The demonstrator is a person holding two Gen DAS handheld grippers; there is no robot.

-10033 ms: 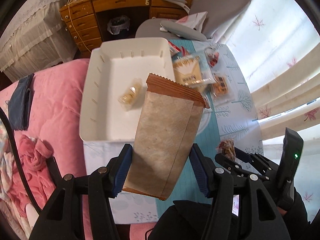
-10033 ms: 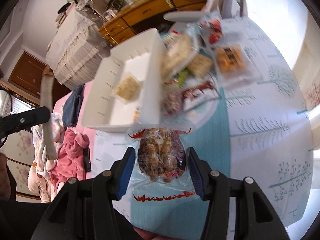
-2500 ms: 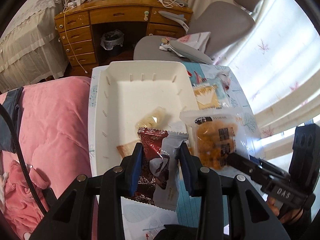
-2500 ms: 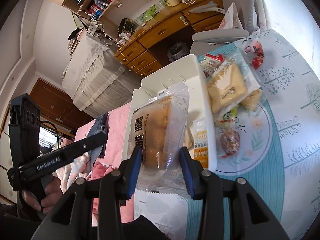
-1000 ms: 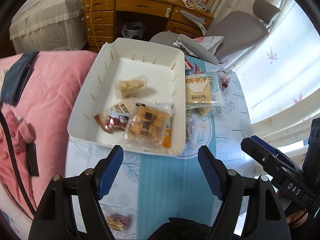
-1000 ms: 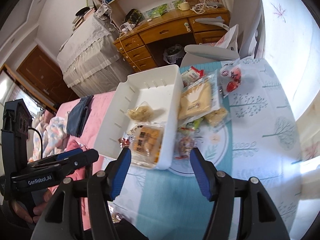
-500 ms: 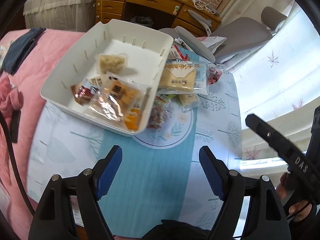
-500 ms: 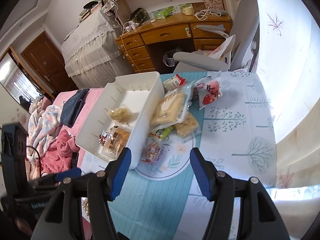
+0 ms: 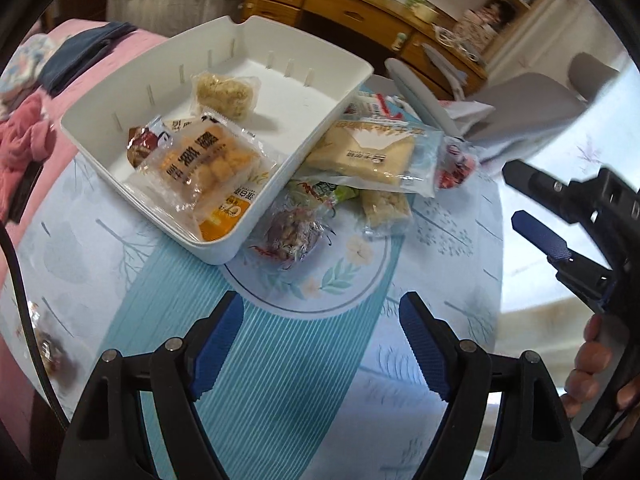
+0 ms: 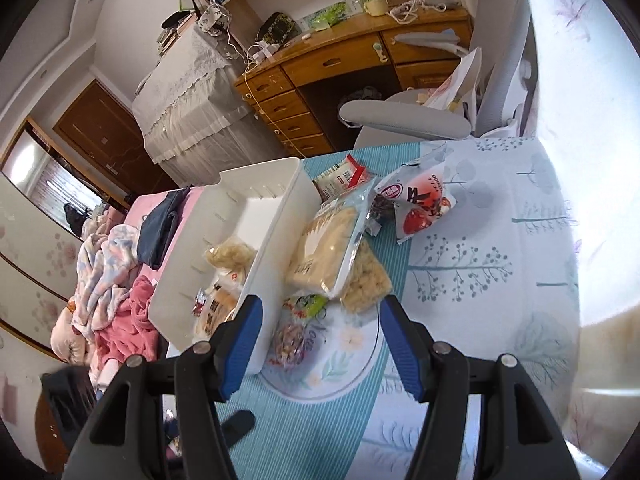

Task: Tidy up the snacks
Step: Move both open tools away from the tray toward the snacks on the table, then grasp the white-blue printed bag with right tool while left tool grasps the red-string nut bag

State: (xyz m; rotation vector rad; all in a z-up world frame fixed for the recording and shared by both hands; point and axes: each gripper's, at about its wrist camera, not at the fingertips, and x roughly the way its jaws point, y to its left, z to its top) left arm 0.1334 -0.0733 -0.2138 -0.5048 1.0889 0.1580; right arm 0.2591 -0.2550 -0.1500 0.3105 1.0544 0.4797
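A white bin sits on the table and holds several snack packets, among them an orange pastry pack and a pale rice cake. Beside the bin lie a cream bread pack, a rice crisp bar, a nut packet, a green packet and a red fruit packet. My left gripper is open and empty above the table's near side. My right gripper is open and empty, near the nut packet.
The table wears a blue and white tree-print cloth. A small packet lies at its left edge. A pink bed is to the left. A grey chair and a wooden desk stand behind.
Both grippers let go of their packets into the bin about two seconds ago and opened. In the last second both have moved lower and closer to the loose snacks beside the bin.
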